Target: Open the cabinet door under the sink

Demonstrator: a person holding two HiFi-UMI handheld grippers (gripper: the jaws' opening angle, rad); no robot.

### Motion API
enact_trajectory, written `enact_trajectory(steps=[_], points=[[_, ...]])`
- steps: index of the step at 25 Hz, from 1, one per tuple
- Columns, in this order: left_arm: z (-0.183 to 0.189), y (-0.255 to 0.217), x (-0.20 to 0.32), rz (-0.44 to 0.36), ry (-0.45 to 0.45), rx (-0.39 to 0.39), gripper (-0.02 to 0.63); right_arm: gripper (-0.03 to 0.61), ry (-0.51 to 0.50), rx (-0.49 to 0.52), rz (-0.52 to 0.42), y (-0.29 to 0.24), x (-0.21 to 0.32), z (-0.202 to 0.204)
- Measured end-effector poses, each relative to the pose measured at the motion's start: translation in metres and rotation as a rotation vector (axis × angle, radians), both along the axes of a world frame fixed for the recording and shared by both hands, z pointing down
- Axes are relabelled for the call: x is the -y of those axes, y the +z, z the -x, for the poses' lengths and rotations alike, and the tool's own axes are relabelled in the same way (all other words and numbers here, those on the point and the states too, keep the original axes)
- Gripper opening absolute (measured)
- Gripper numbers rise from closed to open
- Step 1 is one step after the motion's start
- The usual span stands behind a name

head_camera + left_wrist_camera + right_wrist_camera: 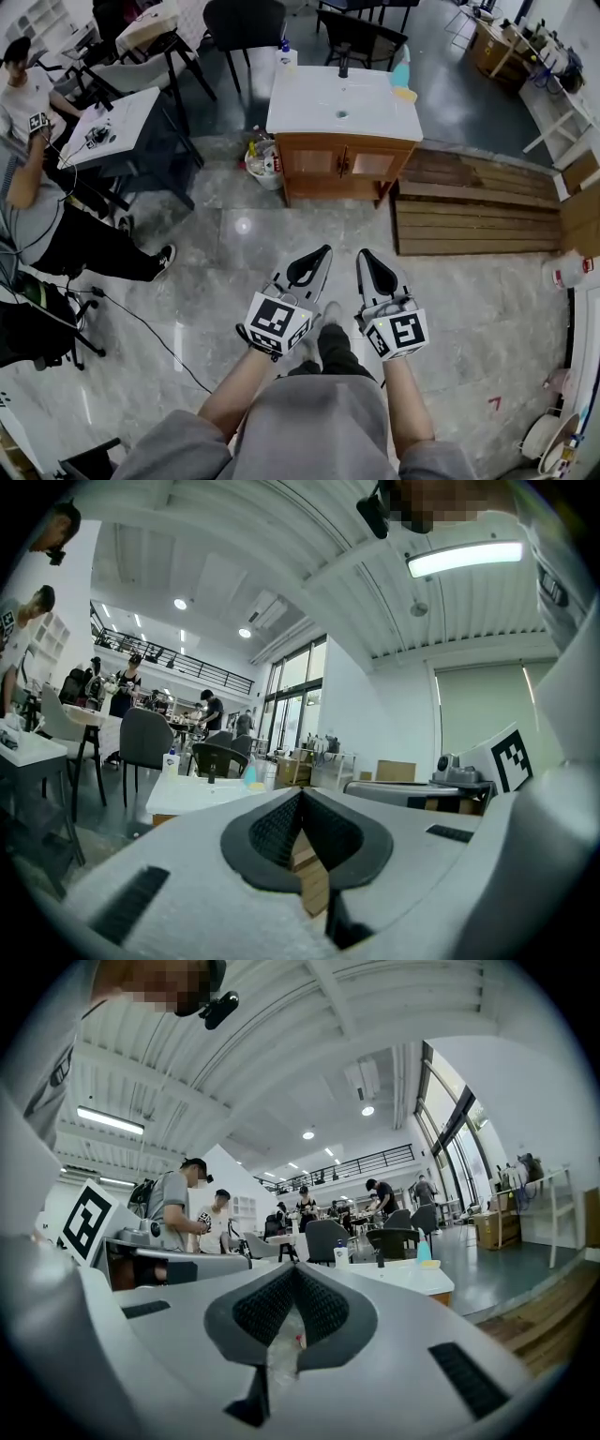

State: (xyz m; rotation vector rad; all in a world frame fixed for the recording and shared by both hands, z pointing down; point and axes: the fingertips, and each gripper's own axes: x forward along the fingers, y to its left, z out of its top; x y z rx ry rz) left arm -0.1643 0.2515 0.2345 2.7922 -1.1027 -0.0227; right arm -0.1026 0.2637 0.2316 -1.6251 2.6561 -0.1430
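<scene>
We note the left gripper [301,797]: its black ribbed pads [272,829] are pressed together at the tip, with nothing between them. The right gripper [295,1271] is the same, pads [262,1307] closed on each other and empty. In the head view both grippers are held side by side, pointing toward the brown wooden vanity cabinet with a white sink top [342,178] and well short of it.

The two panelled cabinet doors [315,162] are both closed. Between the cabinet and the grippers we see only grey marble-patterned floor [281,234].

- On the cabinet top: a black faucet [343,64] at the back and a light blue bottle [401,73] at the right rear corner.
- Against the cabinet's left side: a white bucket of clutter [263,167].
- Right of the cabinet: a low platform of brown wooden planks [469,211].
- Well left of the cabinet: a seated person [37,187] beside a white table [108,127].
</scene>
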Motion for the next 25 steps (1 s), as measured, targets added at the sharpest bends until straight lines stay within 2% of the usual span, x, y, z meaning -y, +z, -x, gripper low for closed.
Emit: enact_trajectory(steps=[13, 25], points=[[-0.072, 0.007, 0.118, 0.030, -0.008, 0.031, 0.008, 0.009, -0.017, 0.029, 0.020, 0.007, 0.121, -0.064], [-0.100, 0.020, 0.198, 0.062, -0.024, 0.066, 0.008, 0.009, -0.025, 0.071, 0.061, 0.023, 0.199, -0.091]])
